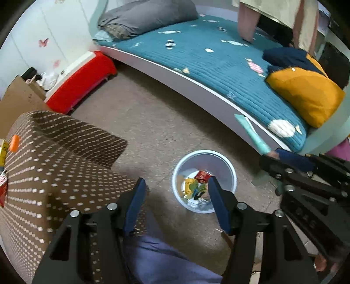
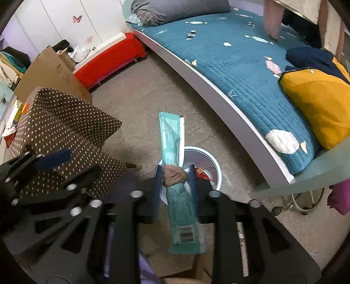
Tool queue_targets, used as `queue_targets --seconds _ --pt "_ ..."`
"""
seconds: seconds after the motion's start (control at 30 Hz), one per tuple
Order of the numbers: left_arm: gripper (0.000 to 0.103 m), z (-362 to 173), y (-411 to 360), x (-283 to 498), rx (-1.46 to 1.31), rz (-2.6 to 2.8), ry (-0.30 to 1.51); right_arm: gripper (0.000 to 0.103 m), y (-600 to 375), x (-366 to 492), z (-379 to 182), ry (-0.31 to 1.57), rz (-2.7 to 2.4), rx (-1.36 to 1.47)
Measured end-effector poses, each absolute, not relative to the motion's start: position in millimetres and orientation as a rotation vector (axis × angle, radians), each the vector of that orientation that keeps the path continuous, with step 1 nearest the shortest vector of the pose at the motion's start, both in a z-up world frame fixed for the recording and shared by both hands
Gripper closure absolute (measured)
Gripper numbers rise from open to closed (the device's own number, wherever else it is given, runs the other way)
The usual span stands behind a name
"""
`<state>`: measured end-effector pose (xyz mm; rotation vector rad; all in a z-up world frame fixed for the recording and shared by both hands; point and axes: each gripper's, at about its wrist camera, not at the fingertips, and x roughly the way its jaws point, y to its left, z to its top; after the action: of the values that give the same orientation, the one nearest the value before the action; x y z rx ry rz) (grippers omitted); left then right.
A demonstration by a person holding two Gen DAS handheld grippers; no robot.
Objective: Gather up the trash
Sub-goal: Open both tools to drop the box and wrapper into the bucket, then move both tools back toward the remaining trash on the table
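A white waste bin (image 1: 227, 166) stands on the floor with a red pack (image 1: 202, 175) and yellow and green wrappers (image 1: 192, 186) inside. My left gripper (image 1: 177, 181) hangs over its near rim, open, with nothing between the fingers. My right gripper (image 2: 176, 168) is above the bin (image 2: 213, 162). Its jaws stand apart, with a long teal wrapper (image 2: 171, 139) and a brown crumpled wad (image 2: 175, 175) upright between the blue pads; a gap shows beside the wrapper. In the left wrist view the right gripper (image 1: 277, 159) is at the right, and the teal wrapper (image 1: 251, 133) pokes up from it.
A low bed with a teal quilt (image 1: 207, 56) and a yellow cushion (image 1: 306, 91) runs along the right. Furniture under a brown dotted cloth (image 1: 54, 157) stands left of the bin. A red bench (image 1: 81, 80) and cardboard (image 2: 48, 72) are behind it. A person (image 1: 273, 19) leans on the bed.
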<state>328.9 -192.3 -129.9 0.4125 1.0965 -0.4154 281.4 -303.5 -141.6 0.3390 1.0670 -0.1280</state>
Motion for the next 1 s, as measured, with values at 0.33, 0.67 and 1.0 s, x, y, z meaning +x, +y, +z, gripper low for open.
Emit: queue_targets --seconds 0.33,0.67,1.0 --pt "0.045 -103 -164 328 0.374 -0.379 1.056 0.037 -283 282 -129 1.026 -0.116 0.286" --pt "0.045 -75 -132 319 0.322 -0.341 1.003 0.037 -258 280 -94 0.957 -0.079 0.251" --pt "0.045 -50 -80 315 0.257 -0.236 0.954 0.037 -211 290 -70 0.91 -0.003 0.211"
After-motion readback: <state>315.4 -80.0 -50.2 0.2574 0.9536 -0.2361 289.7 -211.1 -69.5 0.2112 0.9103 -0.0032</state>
